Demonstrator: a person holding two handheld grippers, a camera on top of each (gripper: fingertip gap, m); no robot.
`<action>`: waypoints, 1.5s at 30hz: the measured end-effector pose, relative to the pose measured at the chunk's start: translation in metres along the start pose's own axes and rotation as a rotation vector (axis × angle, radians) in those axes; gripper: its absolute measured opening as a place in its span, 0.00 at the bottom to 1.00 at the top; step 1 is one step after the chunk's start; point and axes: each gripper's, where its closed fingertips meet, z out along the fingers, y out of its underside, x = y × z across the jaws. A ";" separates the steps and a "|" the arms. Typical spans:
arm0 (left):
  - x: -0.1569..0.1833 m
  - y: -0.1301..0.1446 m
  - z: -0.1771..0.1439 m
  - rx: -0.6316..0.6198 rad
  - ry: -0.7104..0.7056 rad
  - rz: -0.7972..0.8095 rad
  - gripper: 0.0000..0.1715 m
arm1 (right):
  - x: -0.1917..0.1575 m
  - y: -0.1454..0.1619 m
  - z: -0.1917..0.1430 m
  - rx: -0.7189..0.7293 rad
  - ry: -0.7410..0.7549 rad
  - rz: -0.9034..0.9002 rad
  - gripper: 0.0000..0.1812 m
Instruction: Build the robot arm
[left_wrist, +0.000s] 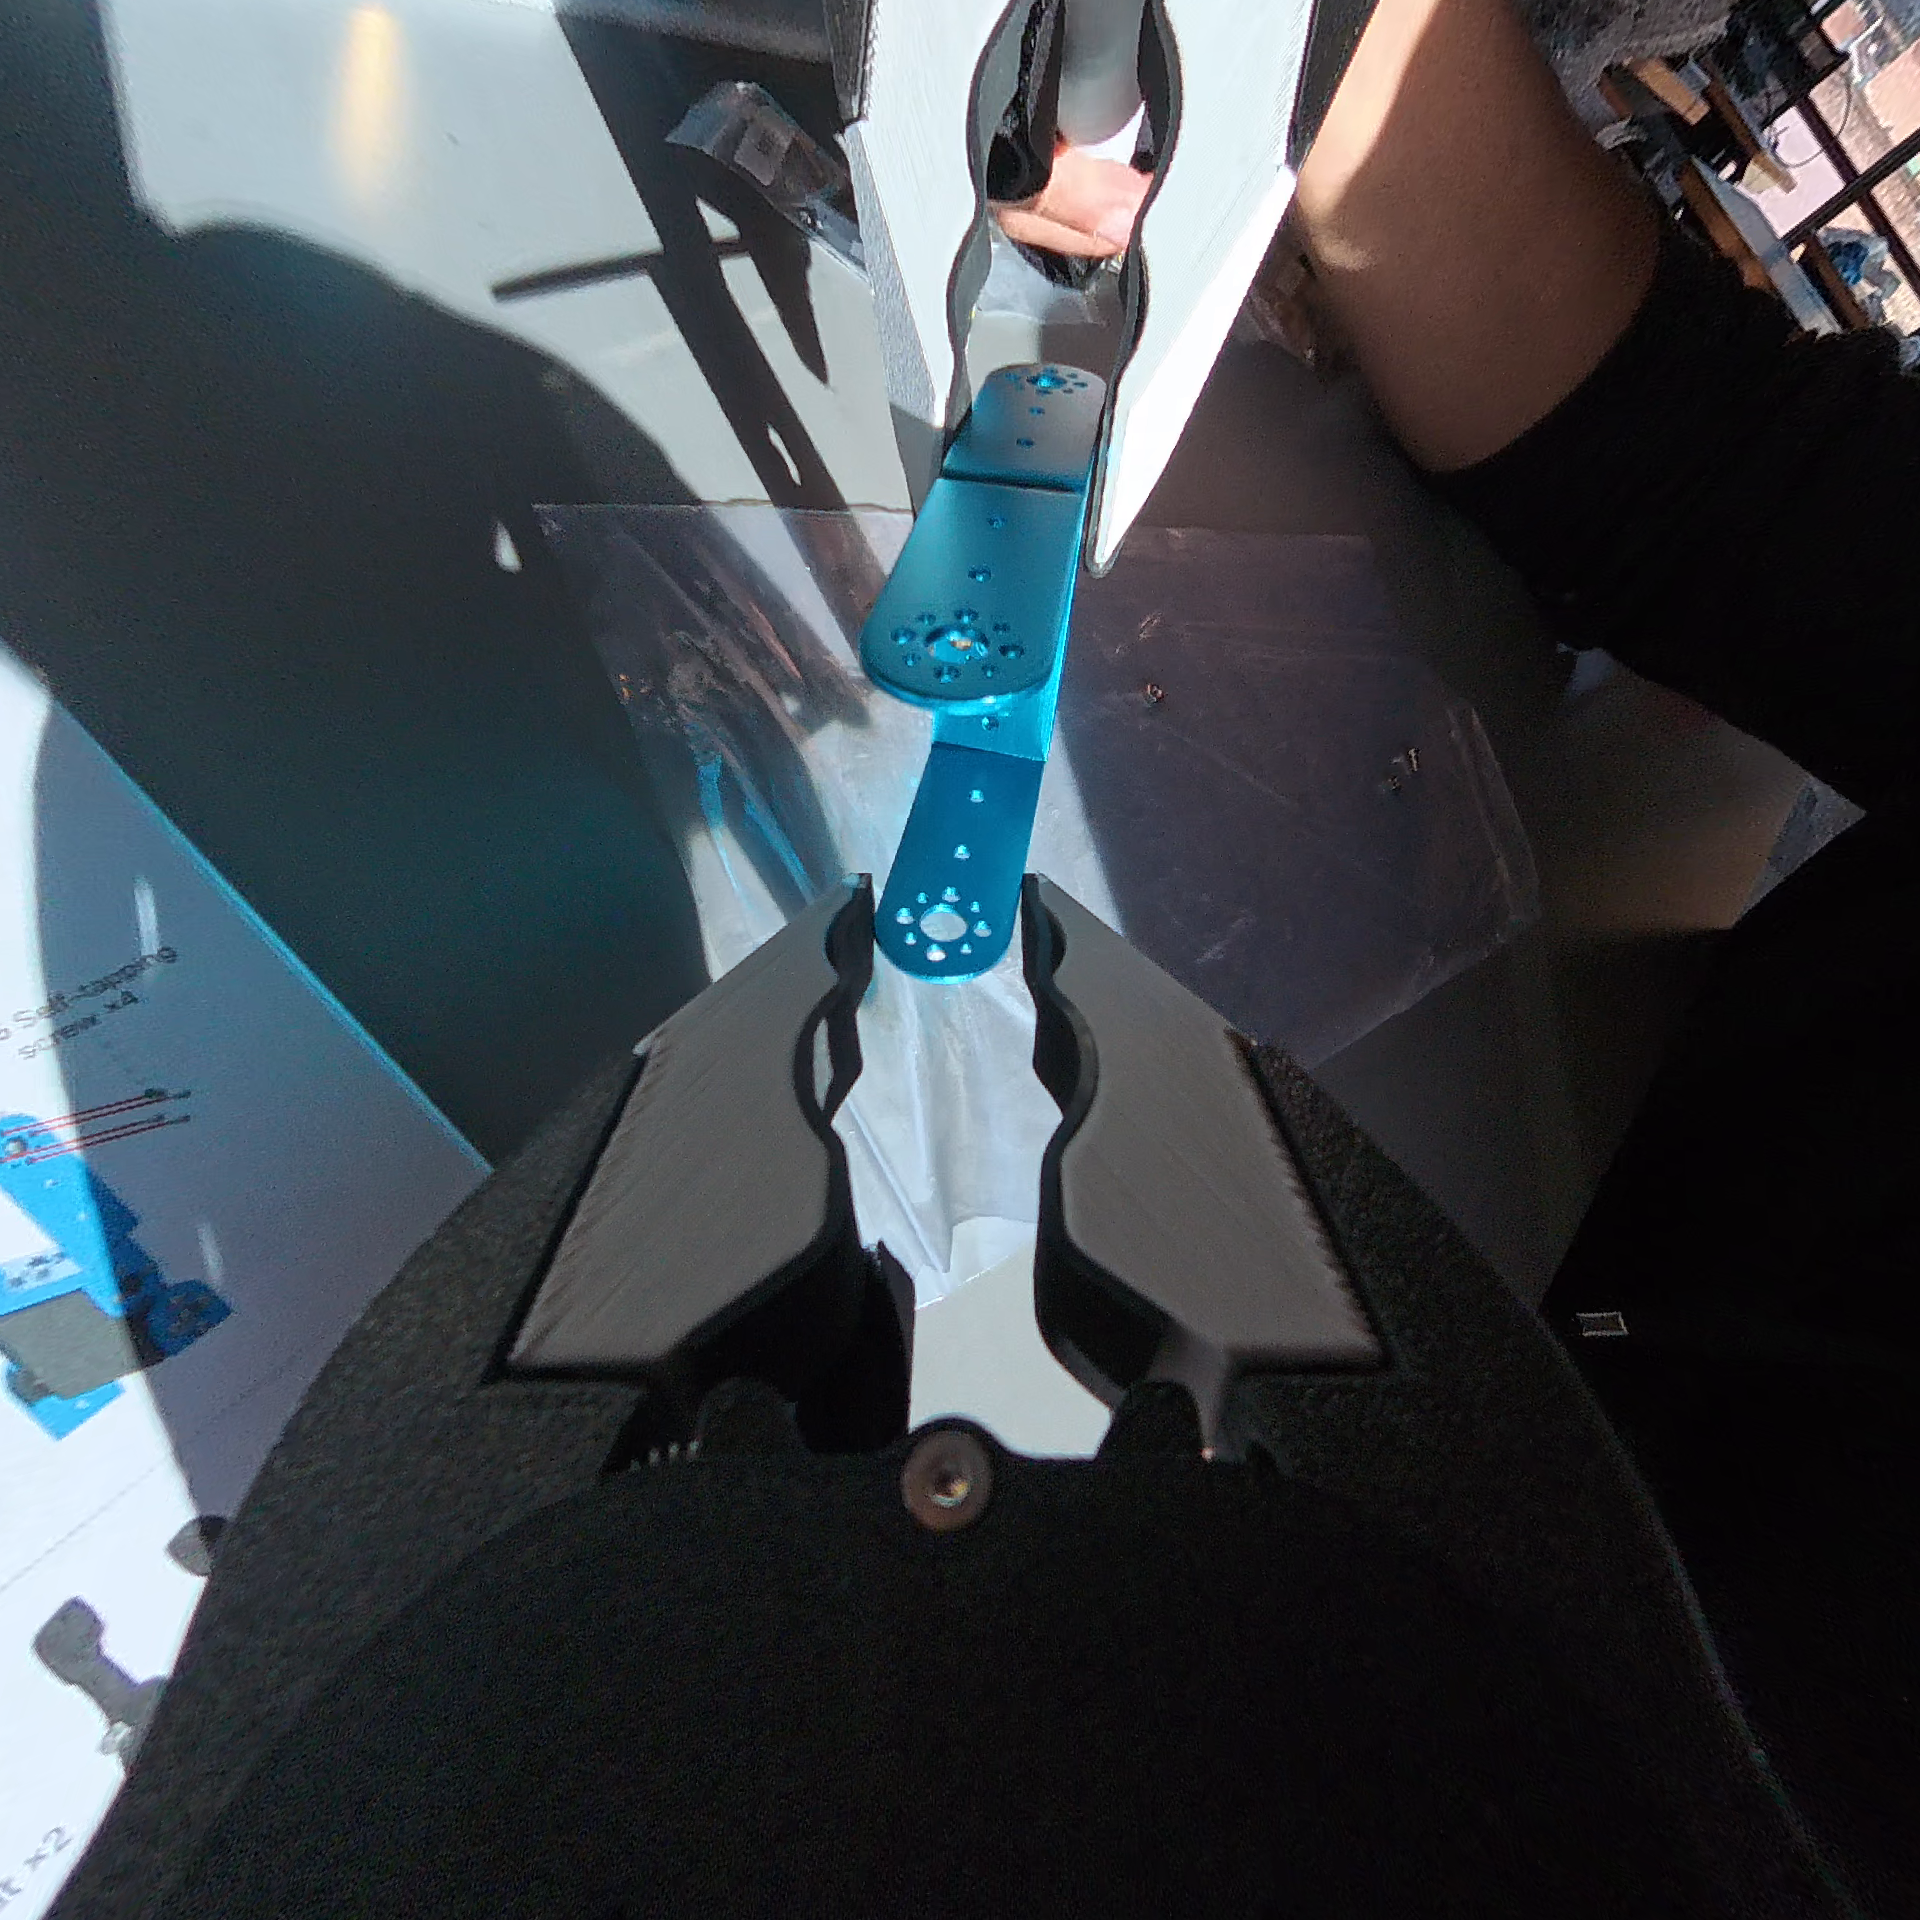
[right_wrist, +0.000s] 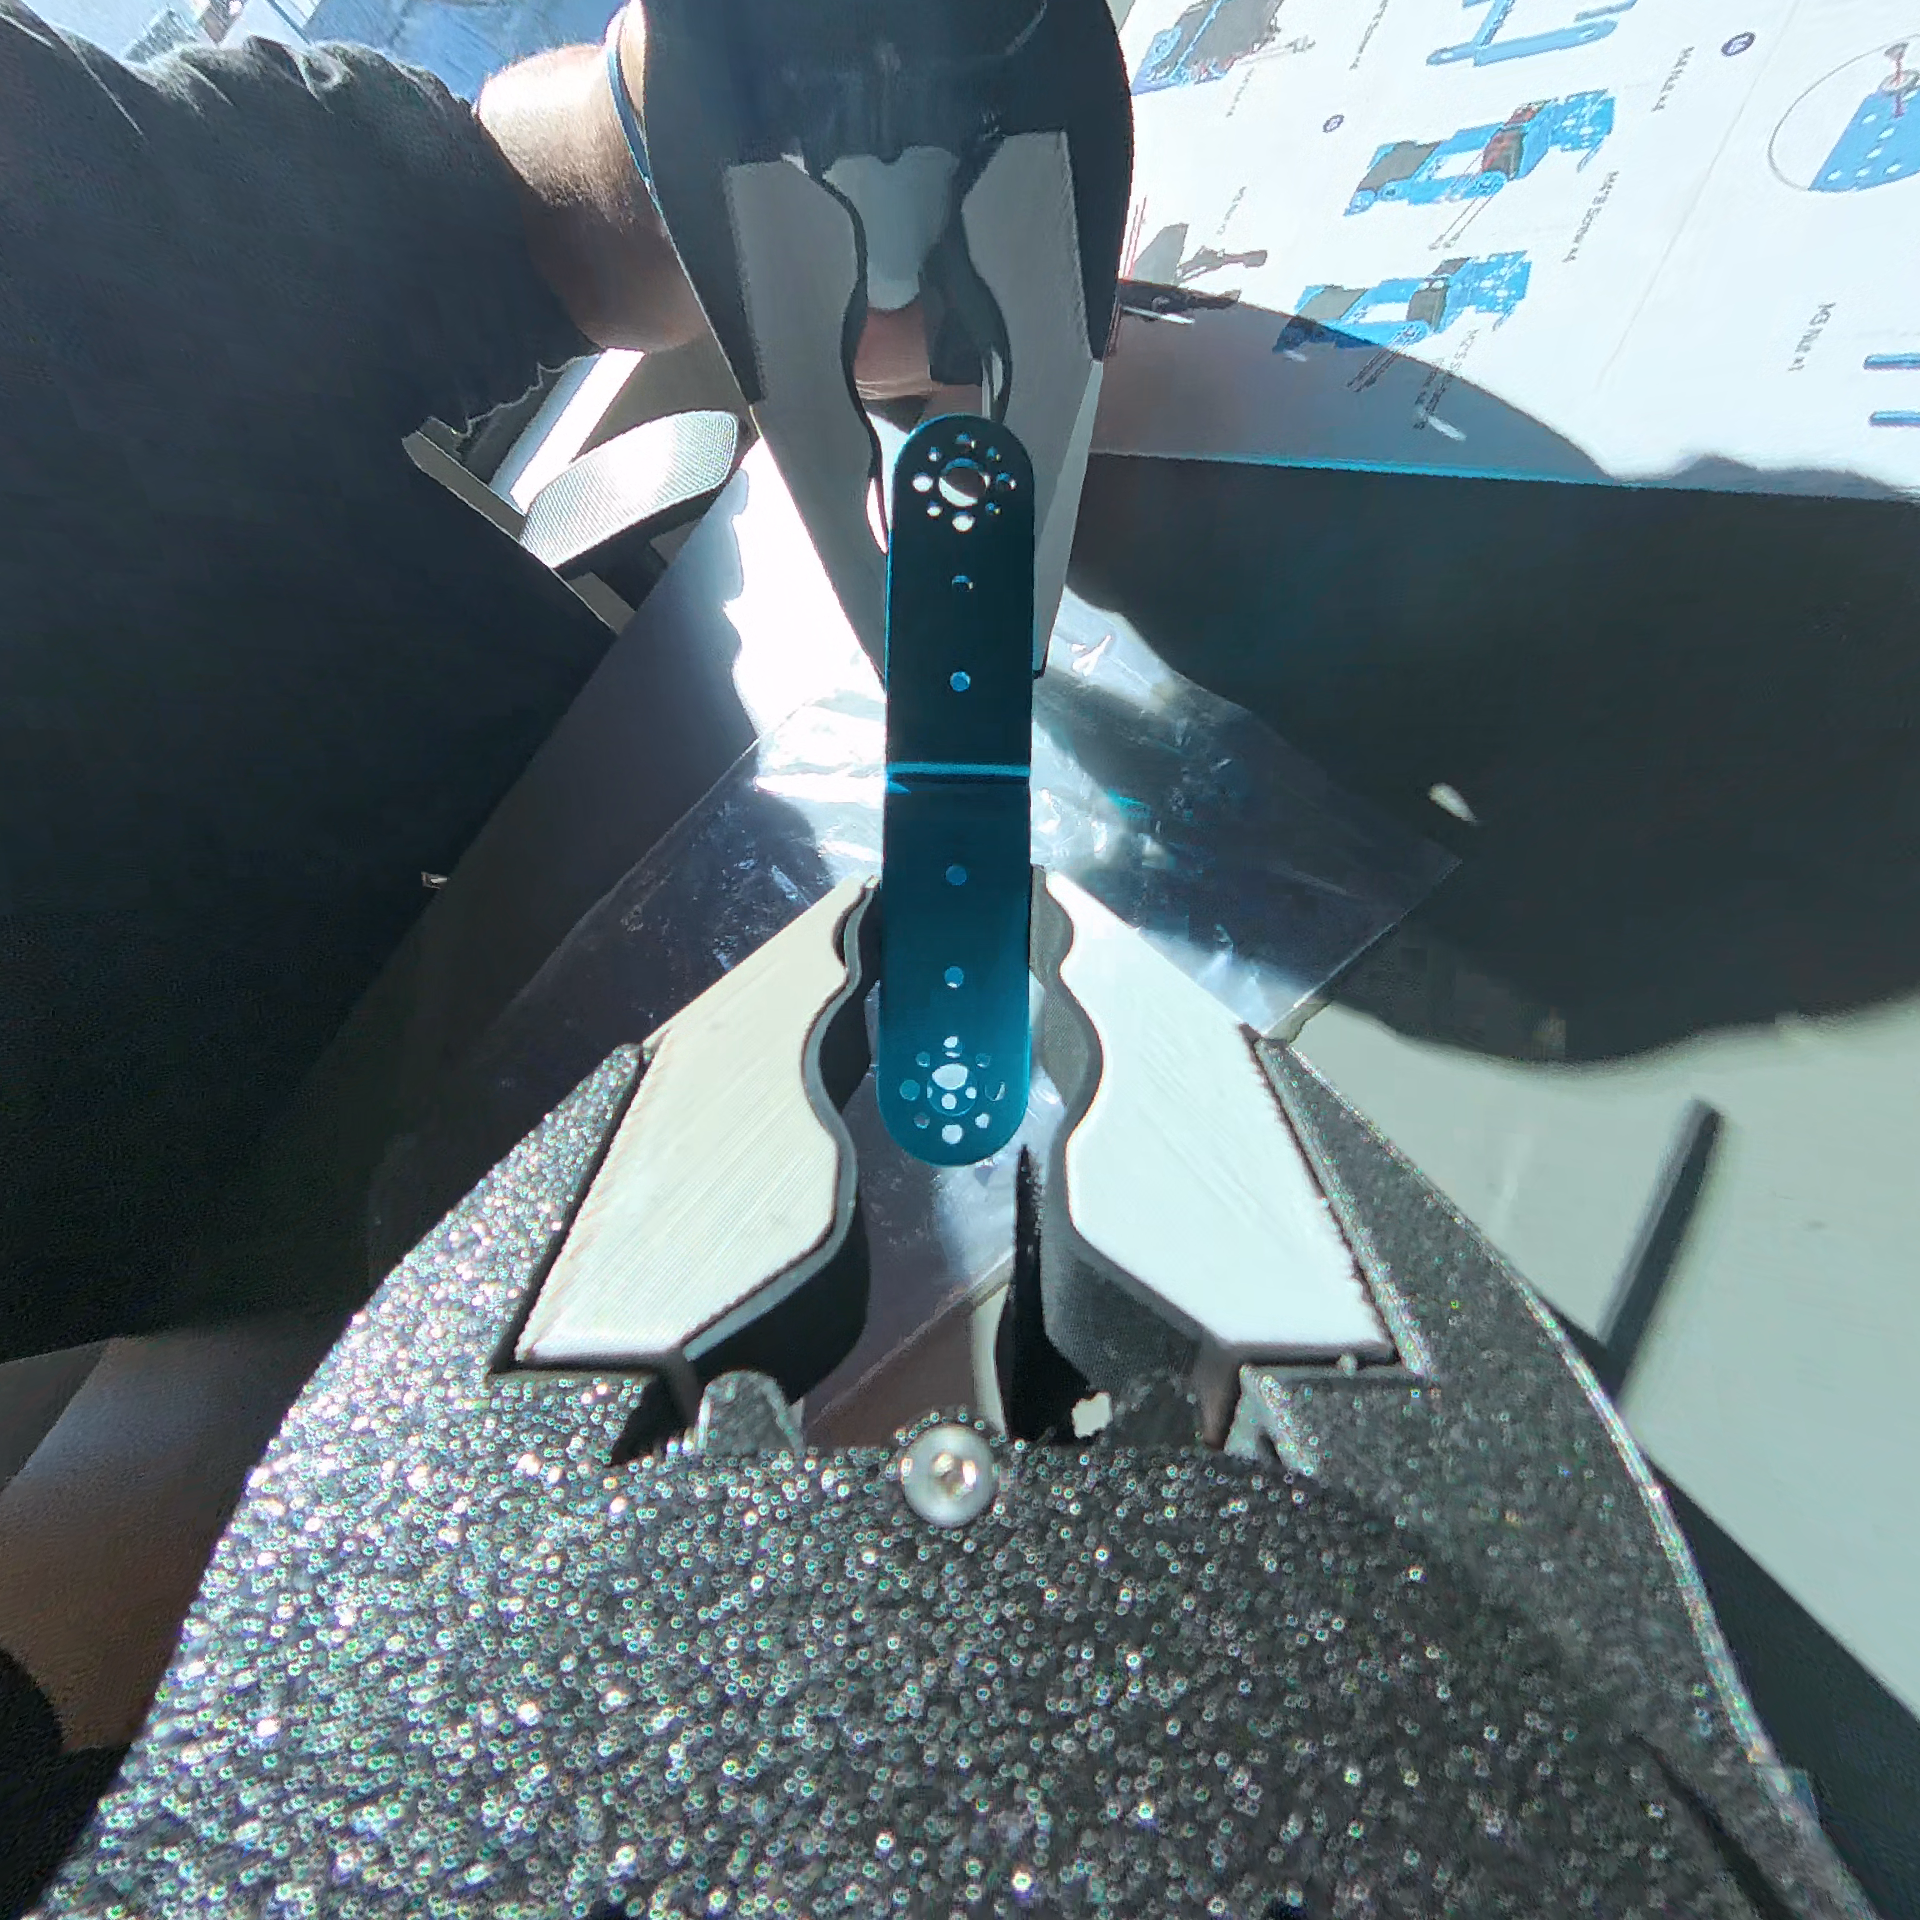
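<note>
A blue metal bracket (left_wrist: 971, 821) with bends and round, perforated ends hangs in the air between my two grippers, which face each other. My left gripper (left_wrist: 945, 914), with black fingers, closes on the near round end at its fingertips. My right gripper (right_wrist: 956, 904), with white fingers, is shut on the bracket's (right_wrist: 956, 935) edges, and one round end sits back between its fingers. In the left wrist view the right gripper (left_wrist: 1029, 499) comes down from the top. In the right wrist view the left gripper (right_wrist: 956, 634) holds the far end.
A clear plastic bag (left_wrist: 1299, 707) lies on the dark table under the bracket, also in the right wrist view (right_wrist: 1226, 831). A printed instruction sheet (left_wrist: 94, 1195) with blue drawings lies left, and top right in the right wrist view (right_wrist: 1558, 208). A person's dark-sleeved arm (left_wrist: 1662, 416) is at the right. About 7 cm separates my left fingertips from my right.
</note>
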 end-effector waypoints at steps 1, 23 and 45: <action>0.002 0.002 0.001 -0.016 0.001 0.008 0.16 | -0.001 0.000 0.001 -0.005 0.002 -0.014 0.15; 0.001 0.017 0.010 -0.088 -0.157 0.151 0.17 | -0.011 0.005 0.010 -0.050 0.143 -0.139 0.15; 0.024 0.020 -0.015 0.063 -0.288 0.242 0.17 | -0.032 0.002 0.012 0.015 0.257 -0.201 0.23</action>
